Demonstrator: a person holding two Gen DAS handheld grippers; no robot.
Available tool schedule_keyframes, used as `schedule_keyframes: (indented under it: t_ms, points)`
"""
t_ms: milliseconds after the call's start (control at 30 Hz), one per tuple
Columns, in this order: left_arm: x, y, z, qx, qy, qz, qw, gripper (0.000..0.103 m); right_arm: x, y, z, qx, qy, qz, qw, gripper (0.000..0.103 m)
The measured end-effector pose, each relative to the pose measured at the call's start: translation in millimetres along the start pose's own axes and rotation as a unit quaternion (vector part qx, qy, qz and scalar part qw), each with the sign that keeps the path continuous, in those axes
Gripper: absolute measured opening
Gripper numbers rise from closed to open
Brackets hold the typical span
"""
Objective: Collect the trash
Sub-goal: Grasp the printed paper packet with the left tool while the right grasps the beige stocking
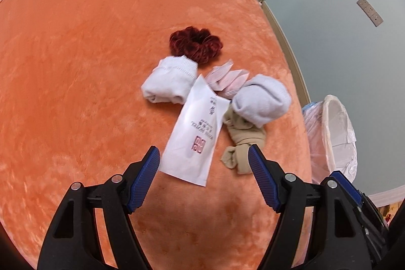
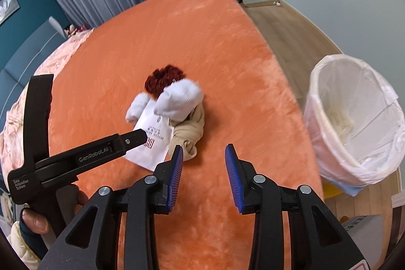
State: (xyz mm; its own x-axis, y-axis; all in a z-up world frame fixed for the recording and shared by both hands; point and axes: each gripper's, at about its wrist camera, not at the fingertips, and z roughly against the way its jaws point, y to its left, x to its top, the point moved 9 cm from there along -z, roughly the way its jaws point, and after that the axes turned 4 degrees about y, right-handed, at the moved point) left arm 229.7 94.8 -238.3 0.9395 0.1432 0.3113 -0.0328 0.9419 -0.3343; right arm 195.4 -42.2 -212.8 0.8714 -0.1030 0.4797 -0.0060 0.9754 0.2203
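Left hand-held gripper (image 1: 203, 156) hangs wide open just over the white paper packet (image 1: 196, 133) on the orange bed (image 1: 88, 67), among socks (image 1: 169, 81). Right hand-held gripper (image 2: 203, 156) is open and empty. Best to pinch the packet's near edge, avoid the beige stocking (image 1: 241, 143), then carry it to the lined bin (image 2: 354, 118) beside the bed.

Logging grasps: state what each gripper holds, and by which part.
Nothing is held. The left gripper and right gripper are both open, above the bed.
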Motion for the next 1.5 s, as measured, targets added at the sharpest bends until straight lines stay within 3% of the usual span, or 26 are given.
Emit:
schedule_keyframes:
  t_ms: [167, 333, 433, 500, 700, 800, 900, 933, 1067, 1500]
  points:
    - [-4, 8, -15, -0.003, 0.021, 0.006, 0.9998, 0.064, -6, 10, -23, 0.004, 0.022, 0.002, 1.0, 0.035]
    - [-6, 11, -27, -0.015, 0.036, 0.011, 0.9992, 0.053, -10, 19, -42, 0.005, 0.039, 0.009, 0.999, 0.035]
    - [-7, 12, -32, -0.021, 0.047, 0.013, 0.9986, 0.04, -10, 24, -51, 0.006, 0.046, 0.014, 0.999, 0.035]
    - [-8, 12, -35, -0.028, 0.055, 0.012, 0.998, 0.025, -11, 27, -57, 0.007, 0.051, 0.017, 0.999, 0.035]
    - [-7, 14, -37, -0.038, 0.059, 0.015, 0.9974, 0.014, -7, 34, -72, 0.006, 0.06, 0.025, 0.998, 0.035]
    - [-7, 14, -34, -0.041, 0.057, 0.016, 0.9974, 0.012, -7, 33, -81, 0.005, 0.068, 0.025, 0.997, 0.034]
    - [-6, 13, -32, -0.041, 0.055, 0.013, 0.9976, 0.011, -8, 31, -87, 0.006, 0.073, 0.02, 0.997, 0.026]
    - [-5, 12, -31, -0.041, 0.055, 0.013, 0.9976, 0.01, -8, 30, -88, 0.006, 0.074, 0.019, 0.997, 0.019]
    - [-4, 10, -27, -0.043, 0.051, 0.015, 0.9977, 0.007, -7, 27, -85, 0.014, 0.076, 0.017, 0.997, 0.012]
    - [-4, -31, 11, -0.056, 0.019, -0.009, 0.9982, 0.006, 7, 6, -20, 0.039, 0.016, -0.018, 0.999, 0.008]
